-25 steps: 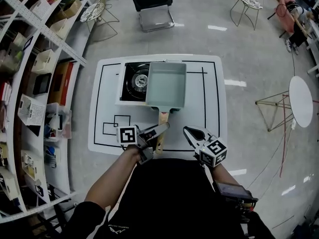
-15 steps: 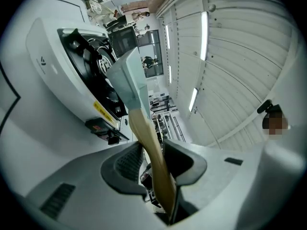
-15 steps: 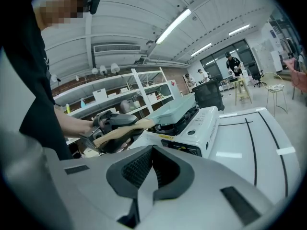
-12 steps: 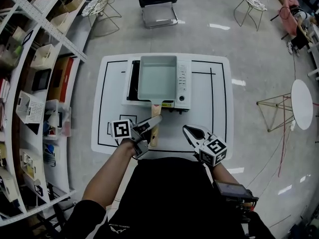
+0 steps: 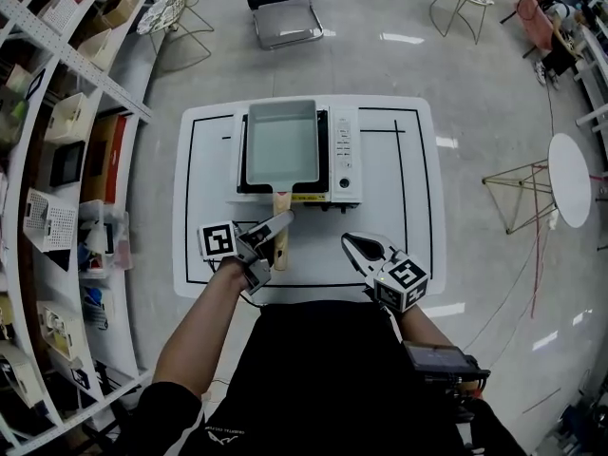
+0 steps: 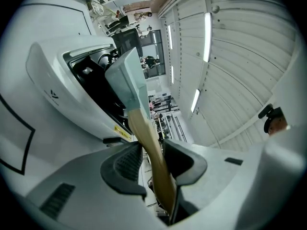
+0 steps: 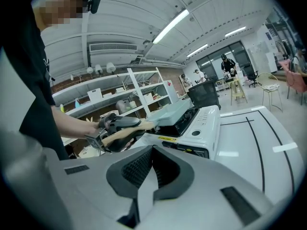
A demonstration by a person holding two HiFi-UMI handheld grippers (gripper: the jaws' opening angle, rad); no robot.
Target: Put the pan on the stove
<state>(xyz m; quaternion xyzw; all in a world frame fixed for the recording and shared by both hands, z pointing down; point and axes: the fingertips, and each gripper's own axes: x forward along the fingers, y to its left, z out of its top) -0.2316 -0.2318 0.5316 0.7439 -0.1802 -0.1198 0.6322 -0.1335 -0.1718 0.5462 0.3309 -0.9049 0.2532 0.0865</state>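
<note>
Since one second ago the pan [image 5: 282, 141] has travelled to the left across the stove [image 5: 344, 150]. Before, it covered the right part of the stove and the burner was open to see. Now it lies over the burner side, and the white control panel with its knob is uncovered at the right. The left gripper [image 5: 281, 224] has gone to the left together with it.

On the far left we see a long shelf rack [image 5: 57, 160] full of boxes and baskets. In the middle stands the white table [image 5: 408, 207] with black lines on its top. The portable gas stove sits on the far half of this table, a little left of centre.

The pan is rectangular and pale grey-green, and its long side runs away from the person. From the right gripper view it stands low over the dark burner well, but we cannot tell whether its bottom touches the grate.

The left gripper points level towards the stove, with its jaws closed on the wooden handle [image 5: 280, 202] of the pan. In the left gripper view the handle passes between the two dark pads. The right gripper [image 5: 348, 240] hangs above the near edge of the table, to the right of the handle and apart from it. Its jaws stand together, with nothing between them.
</note>
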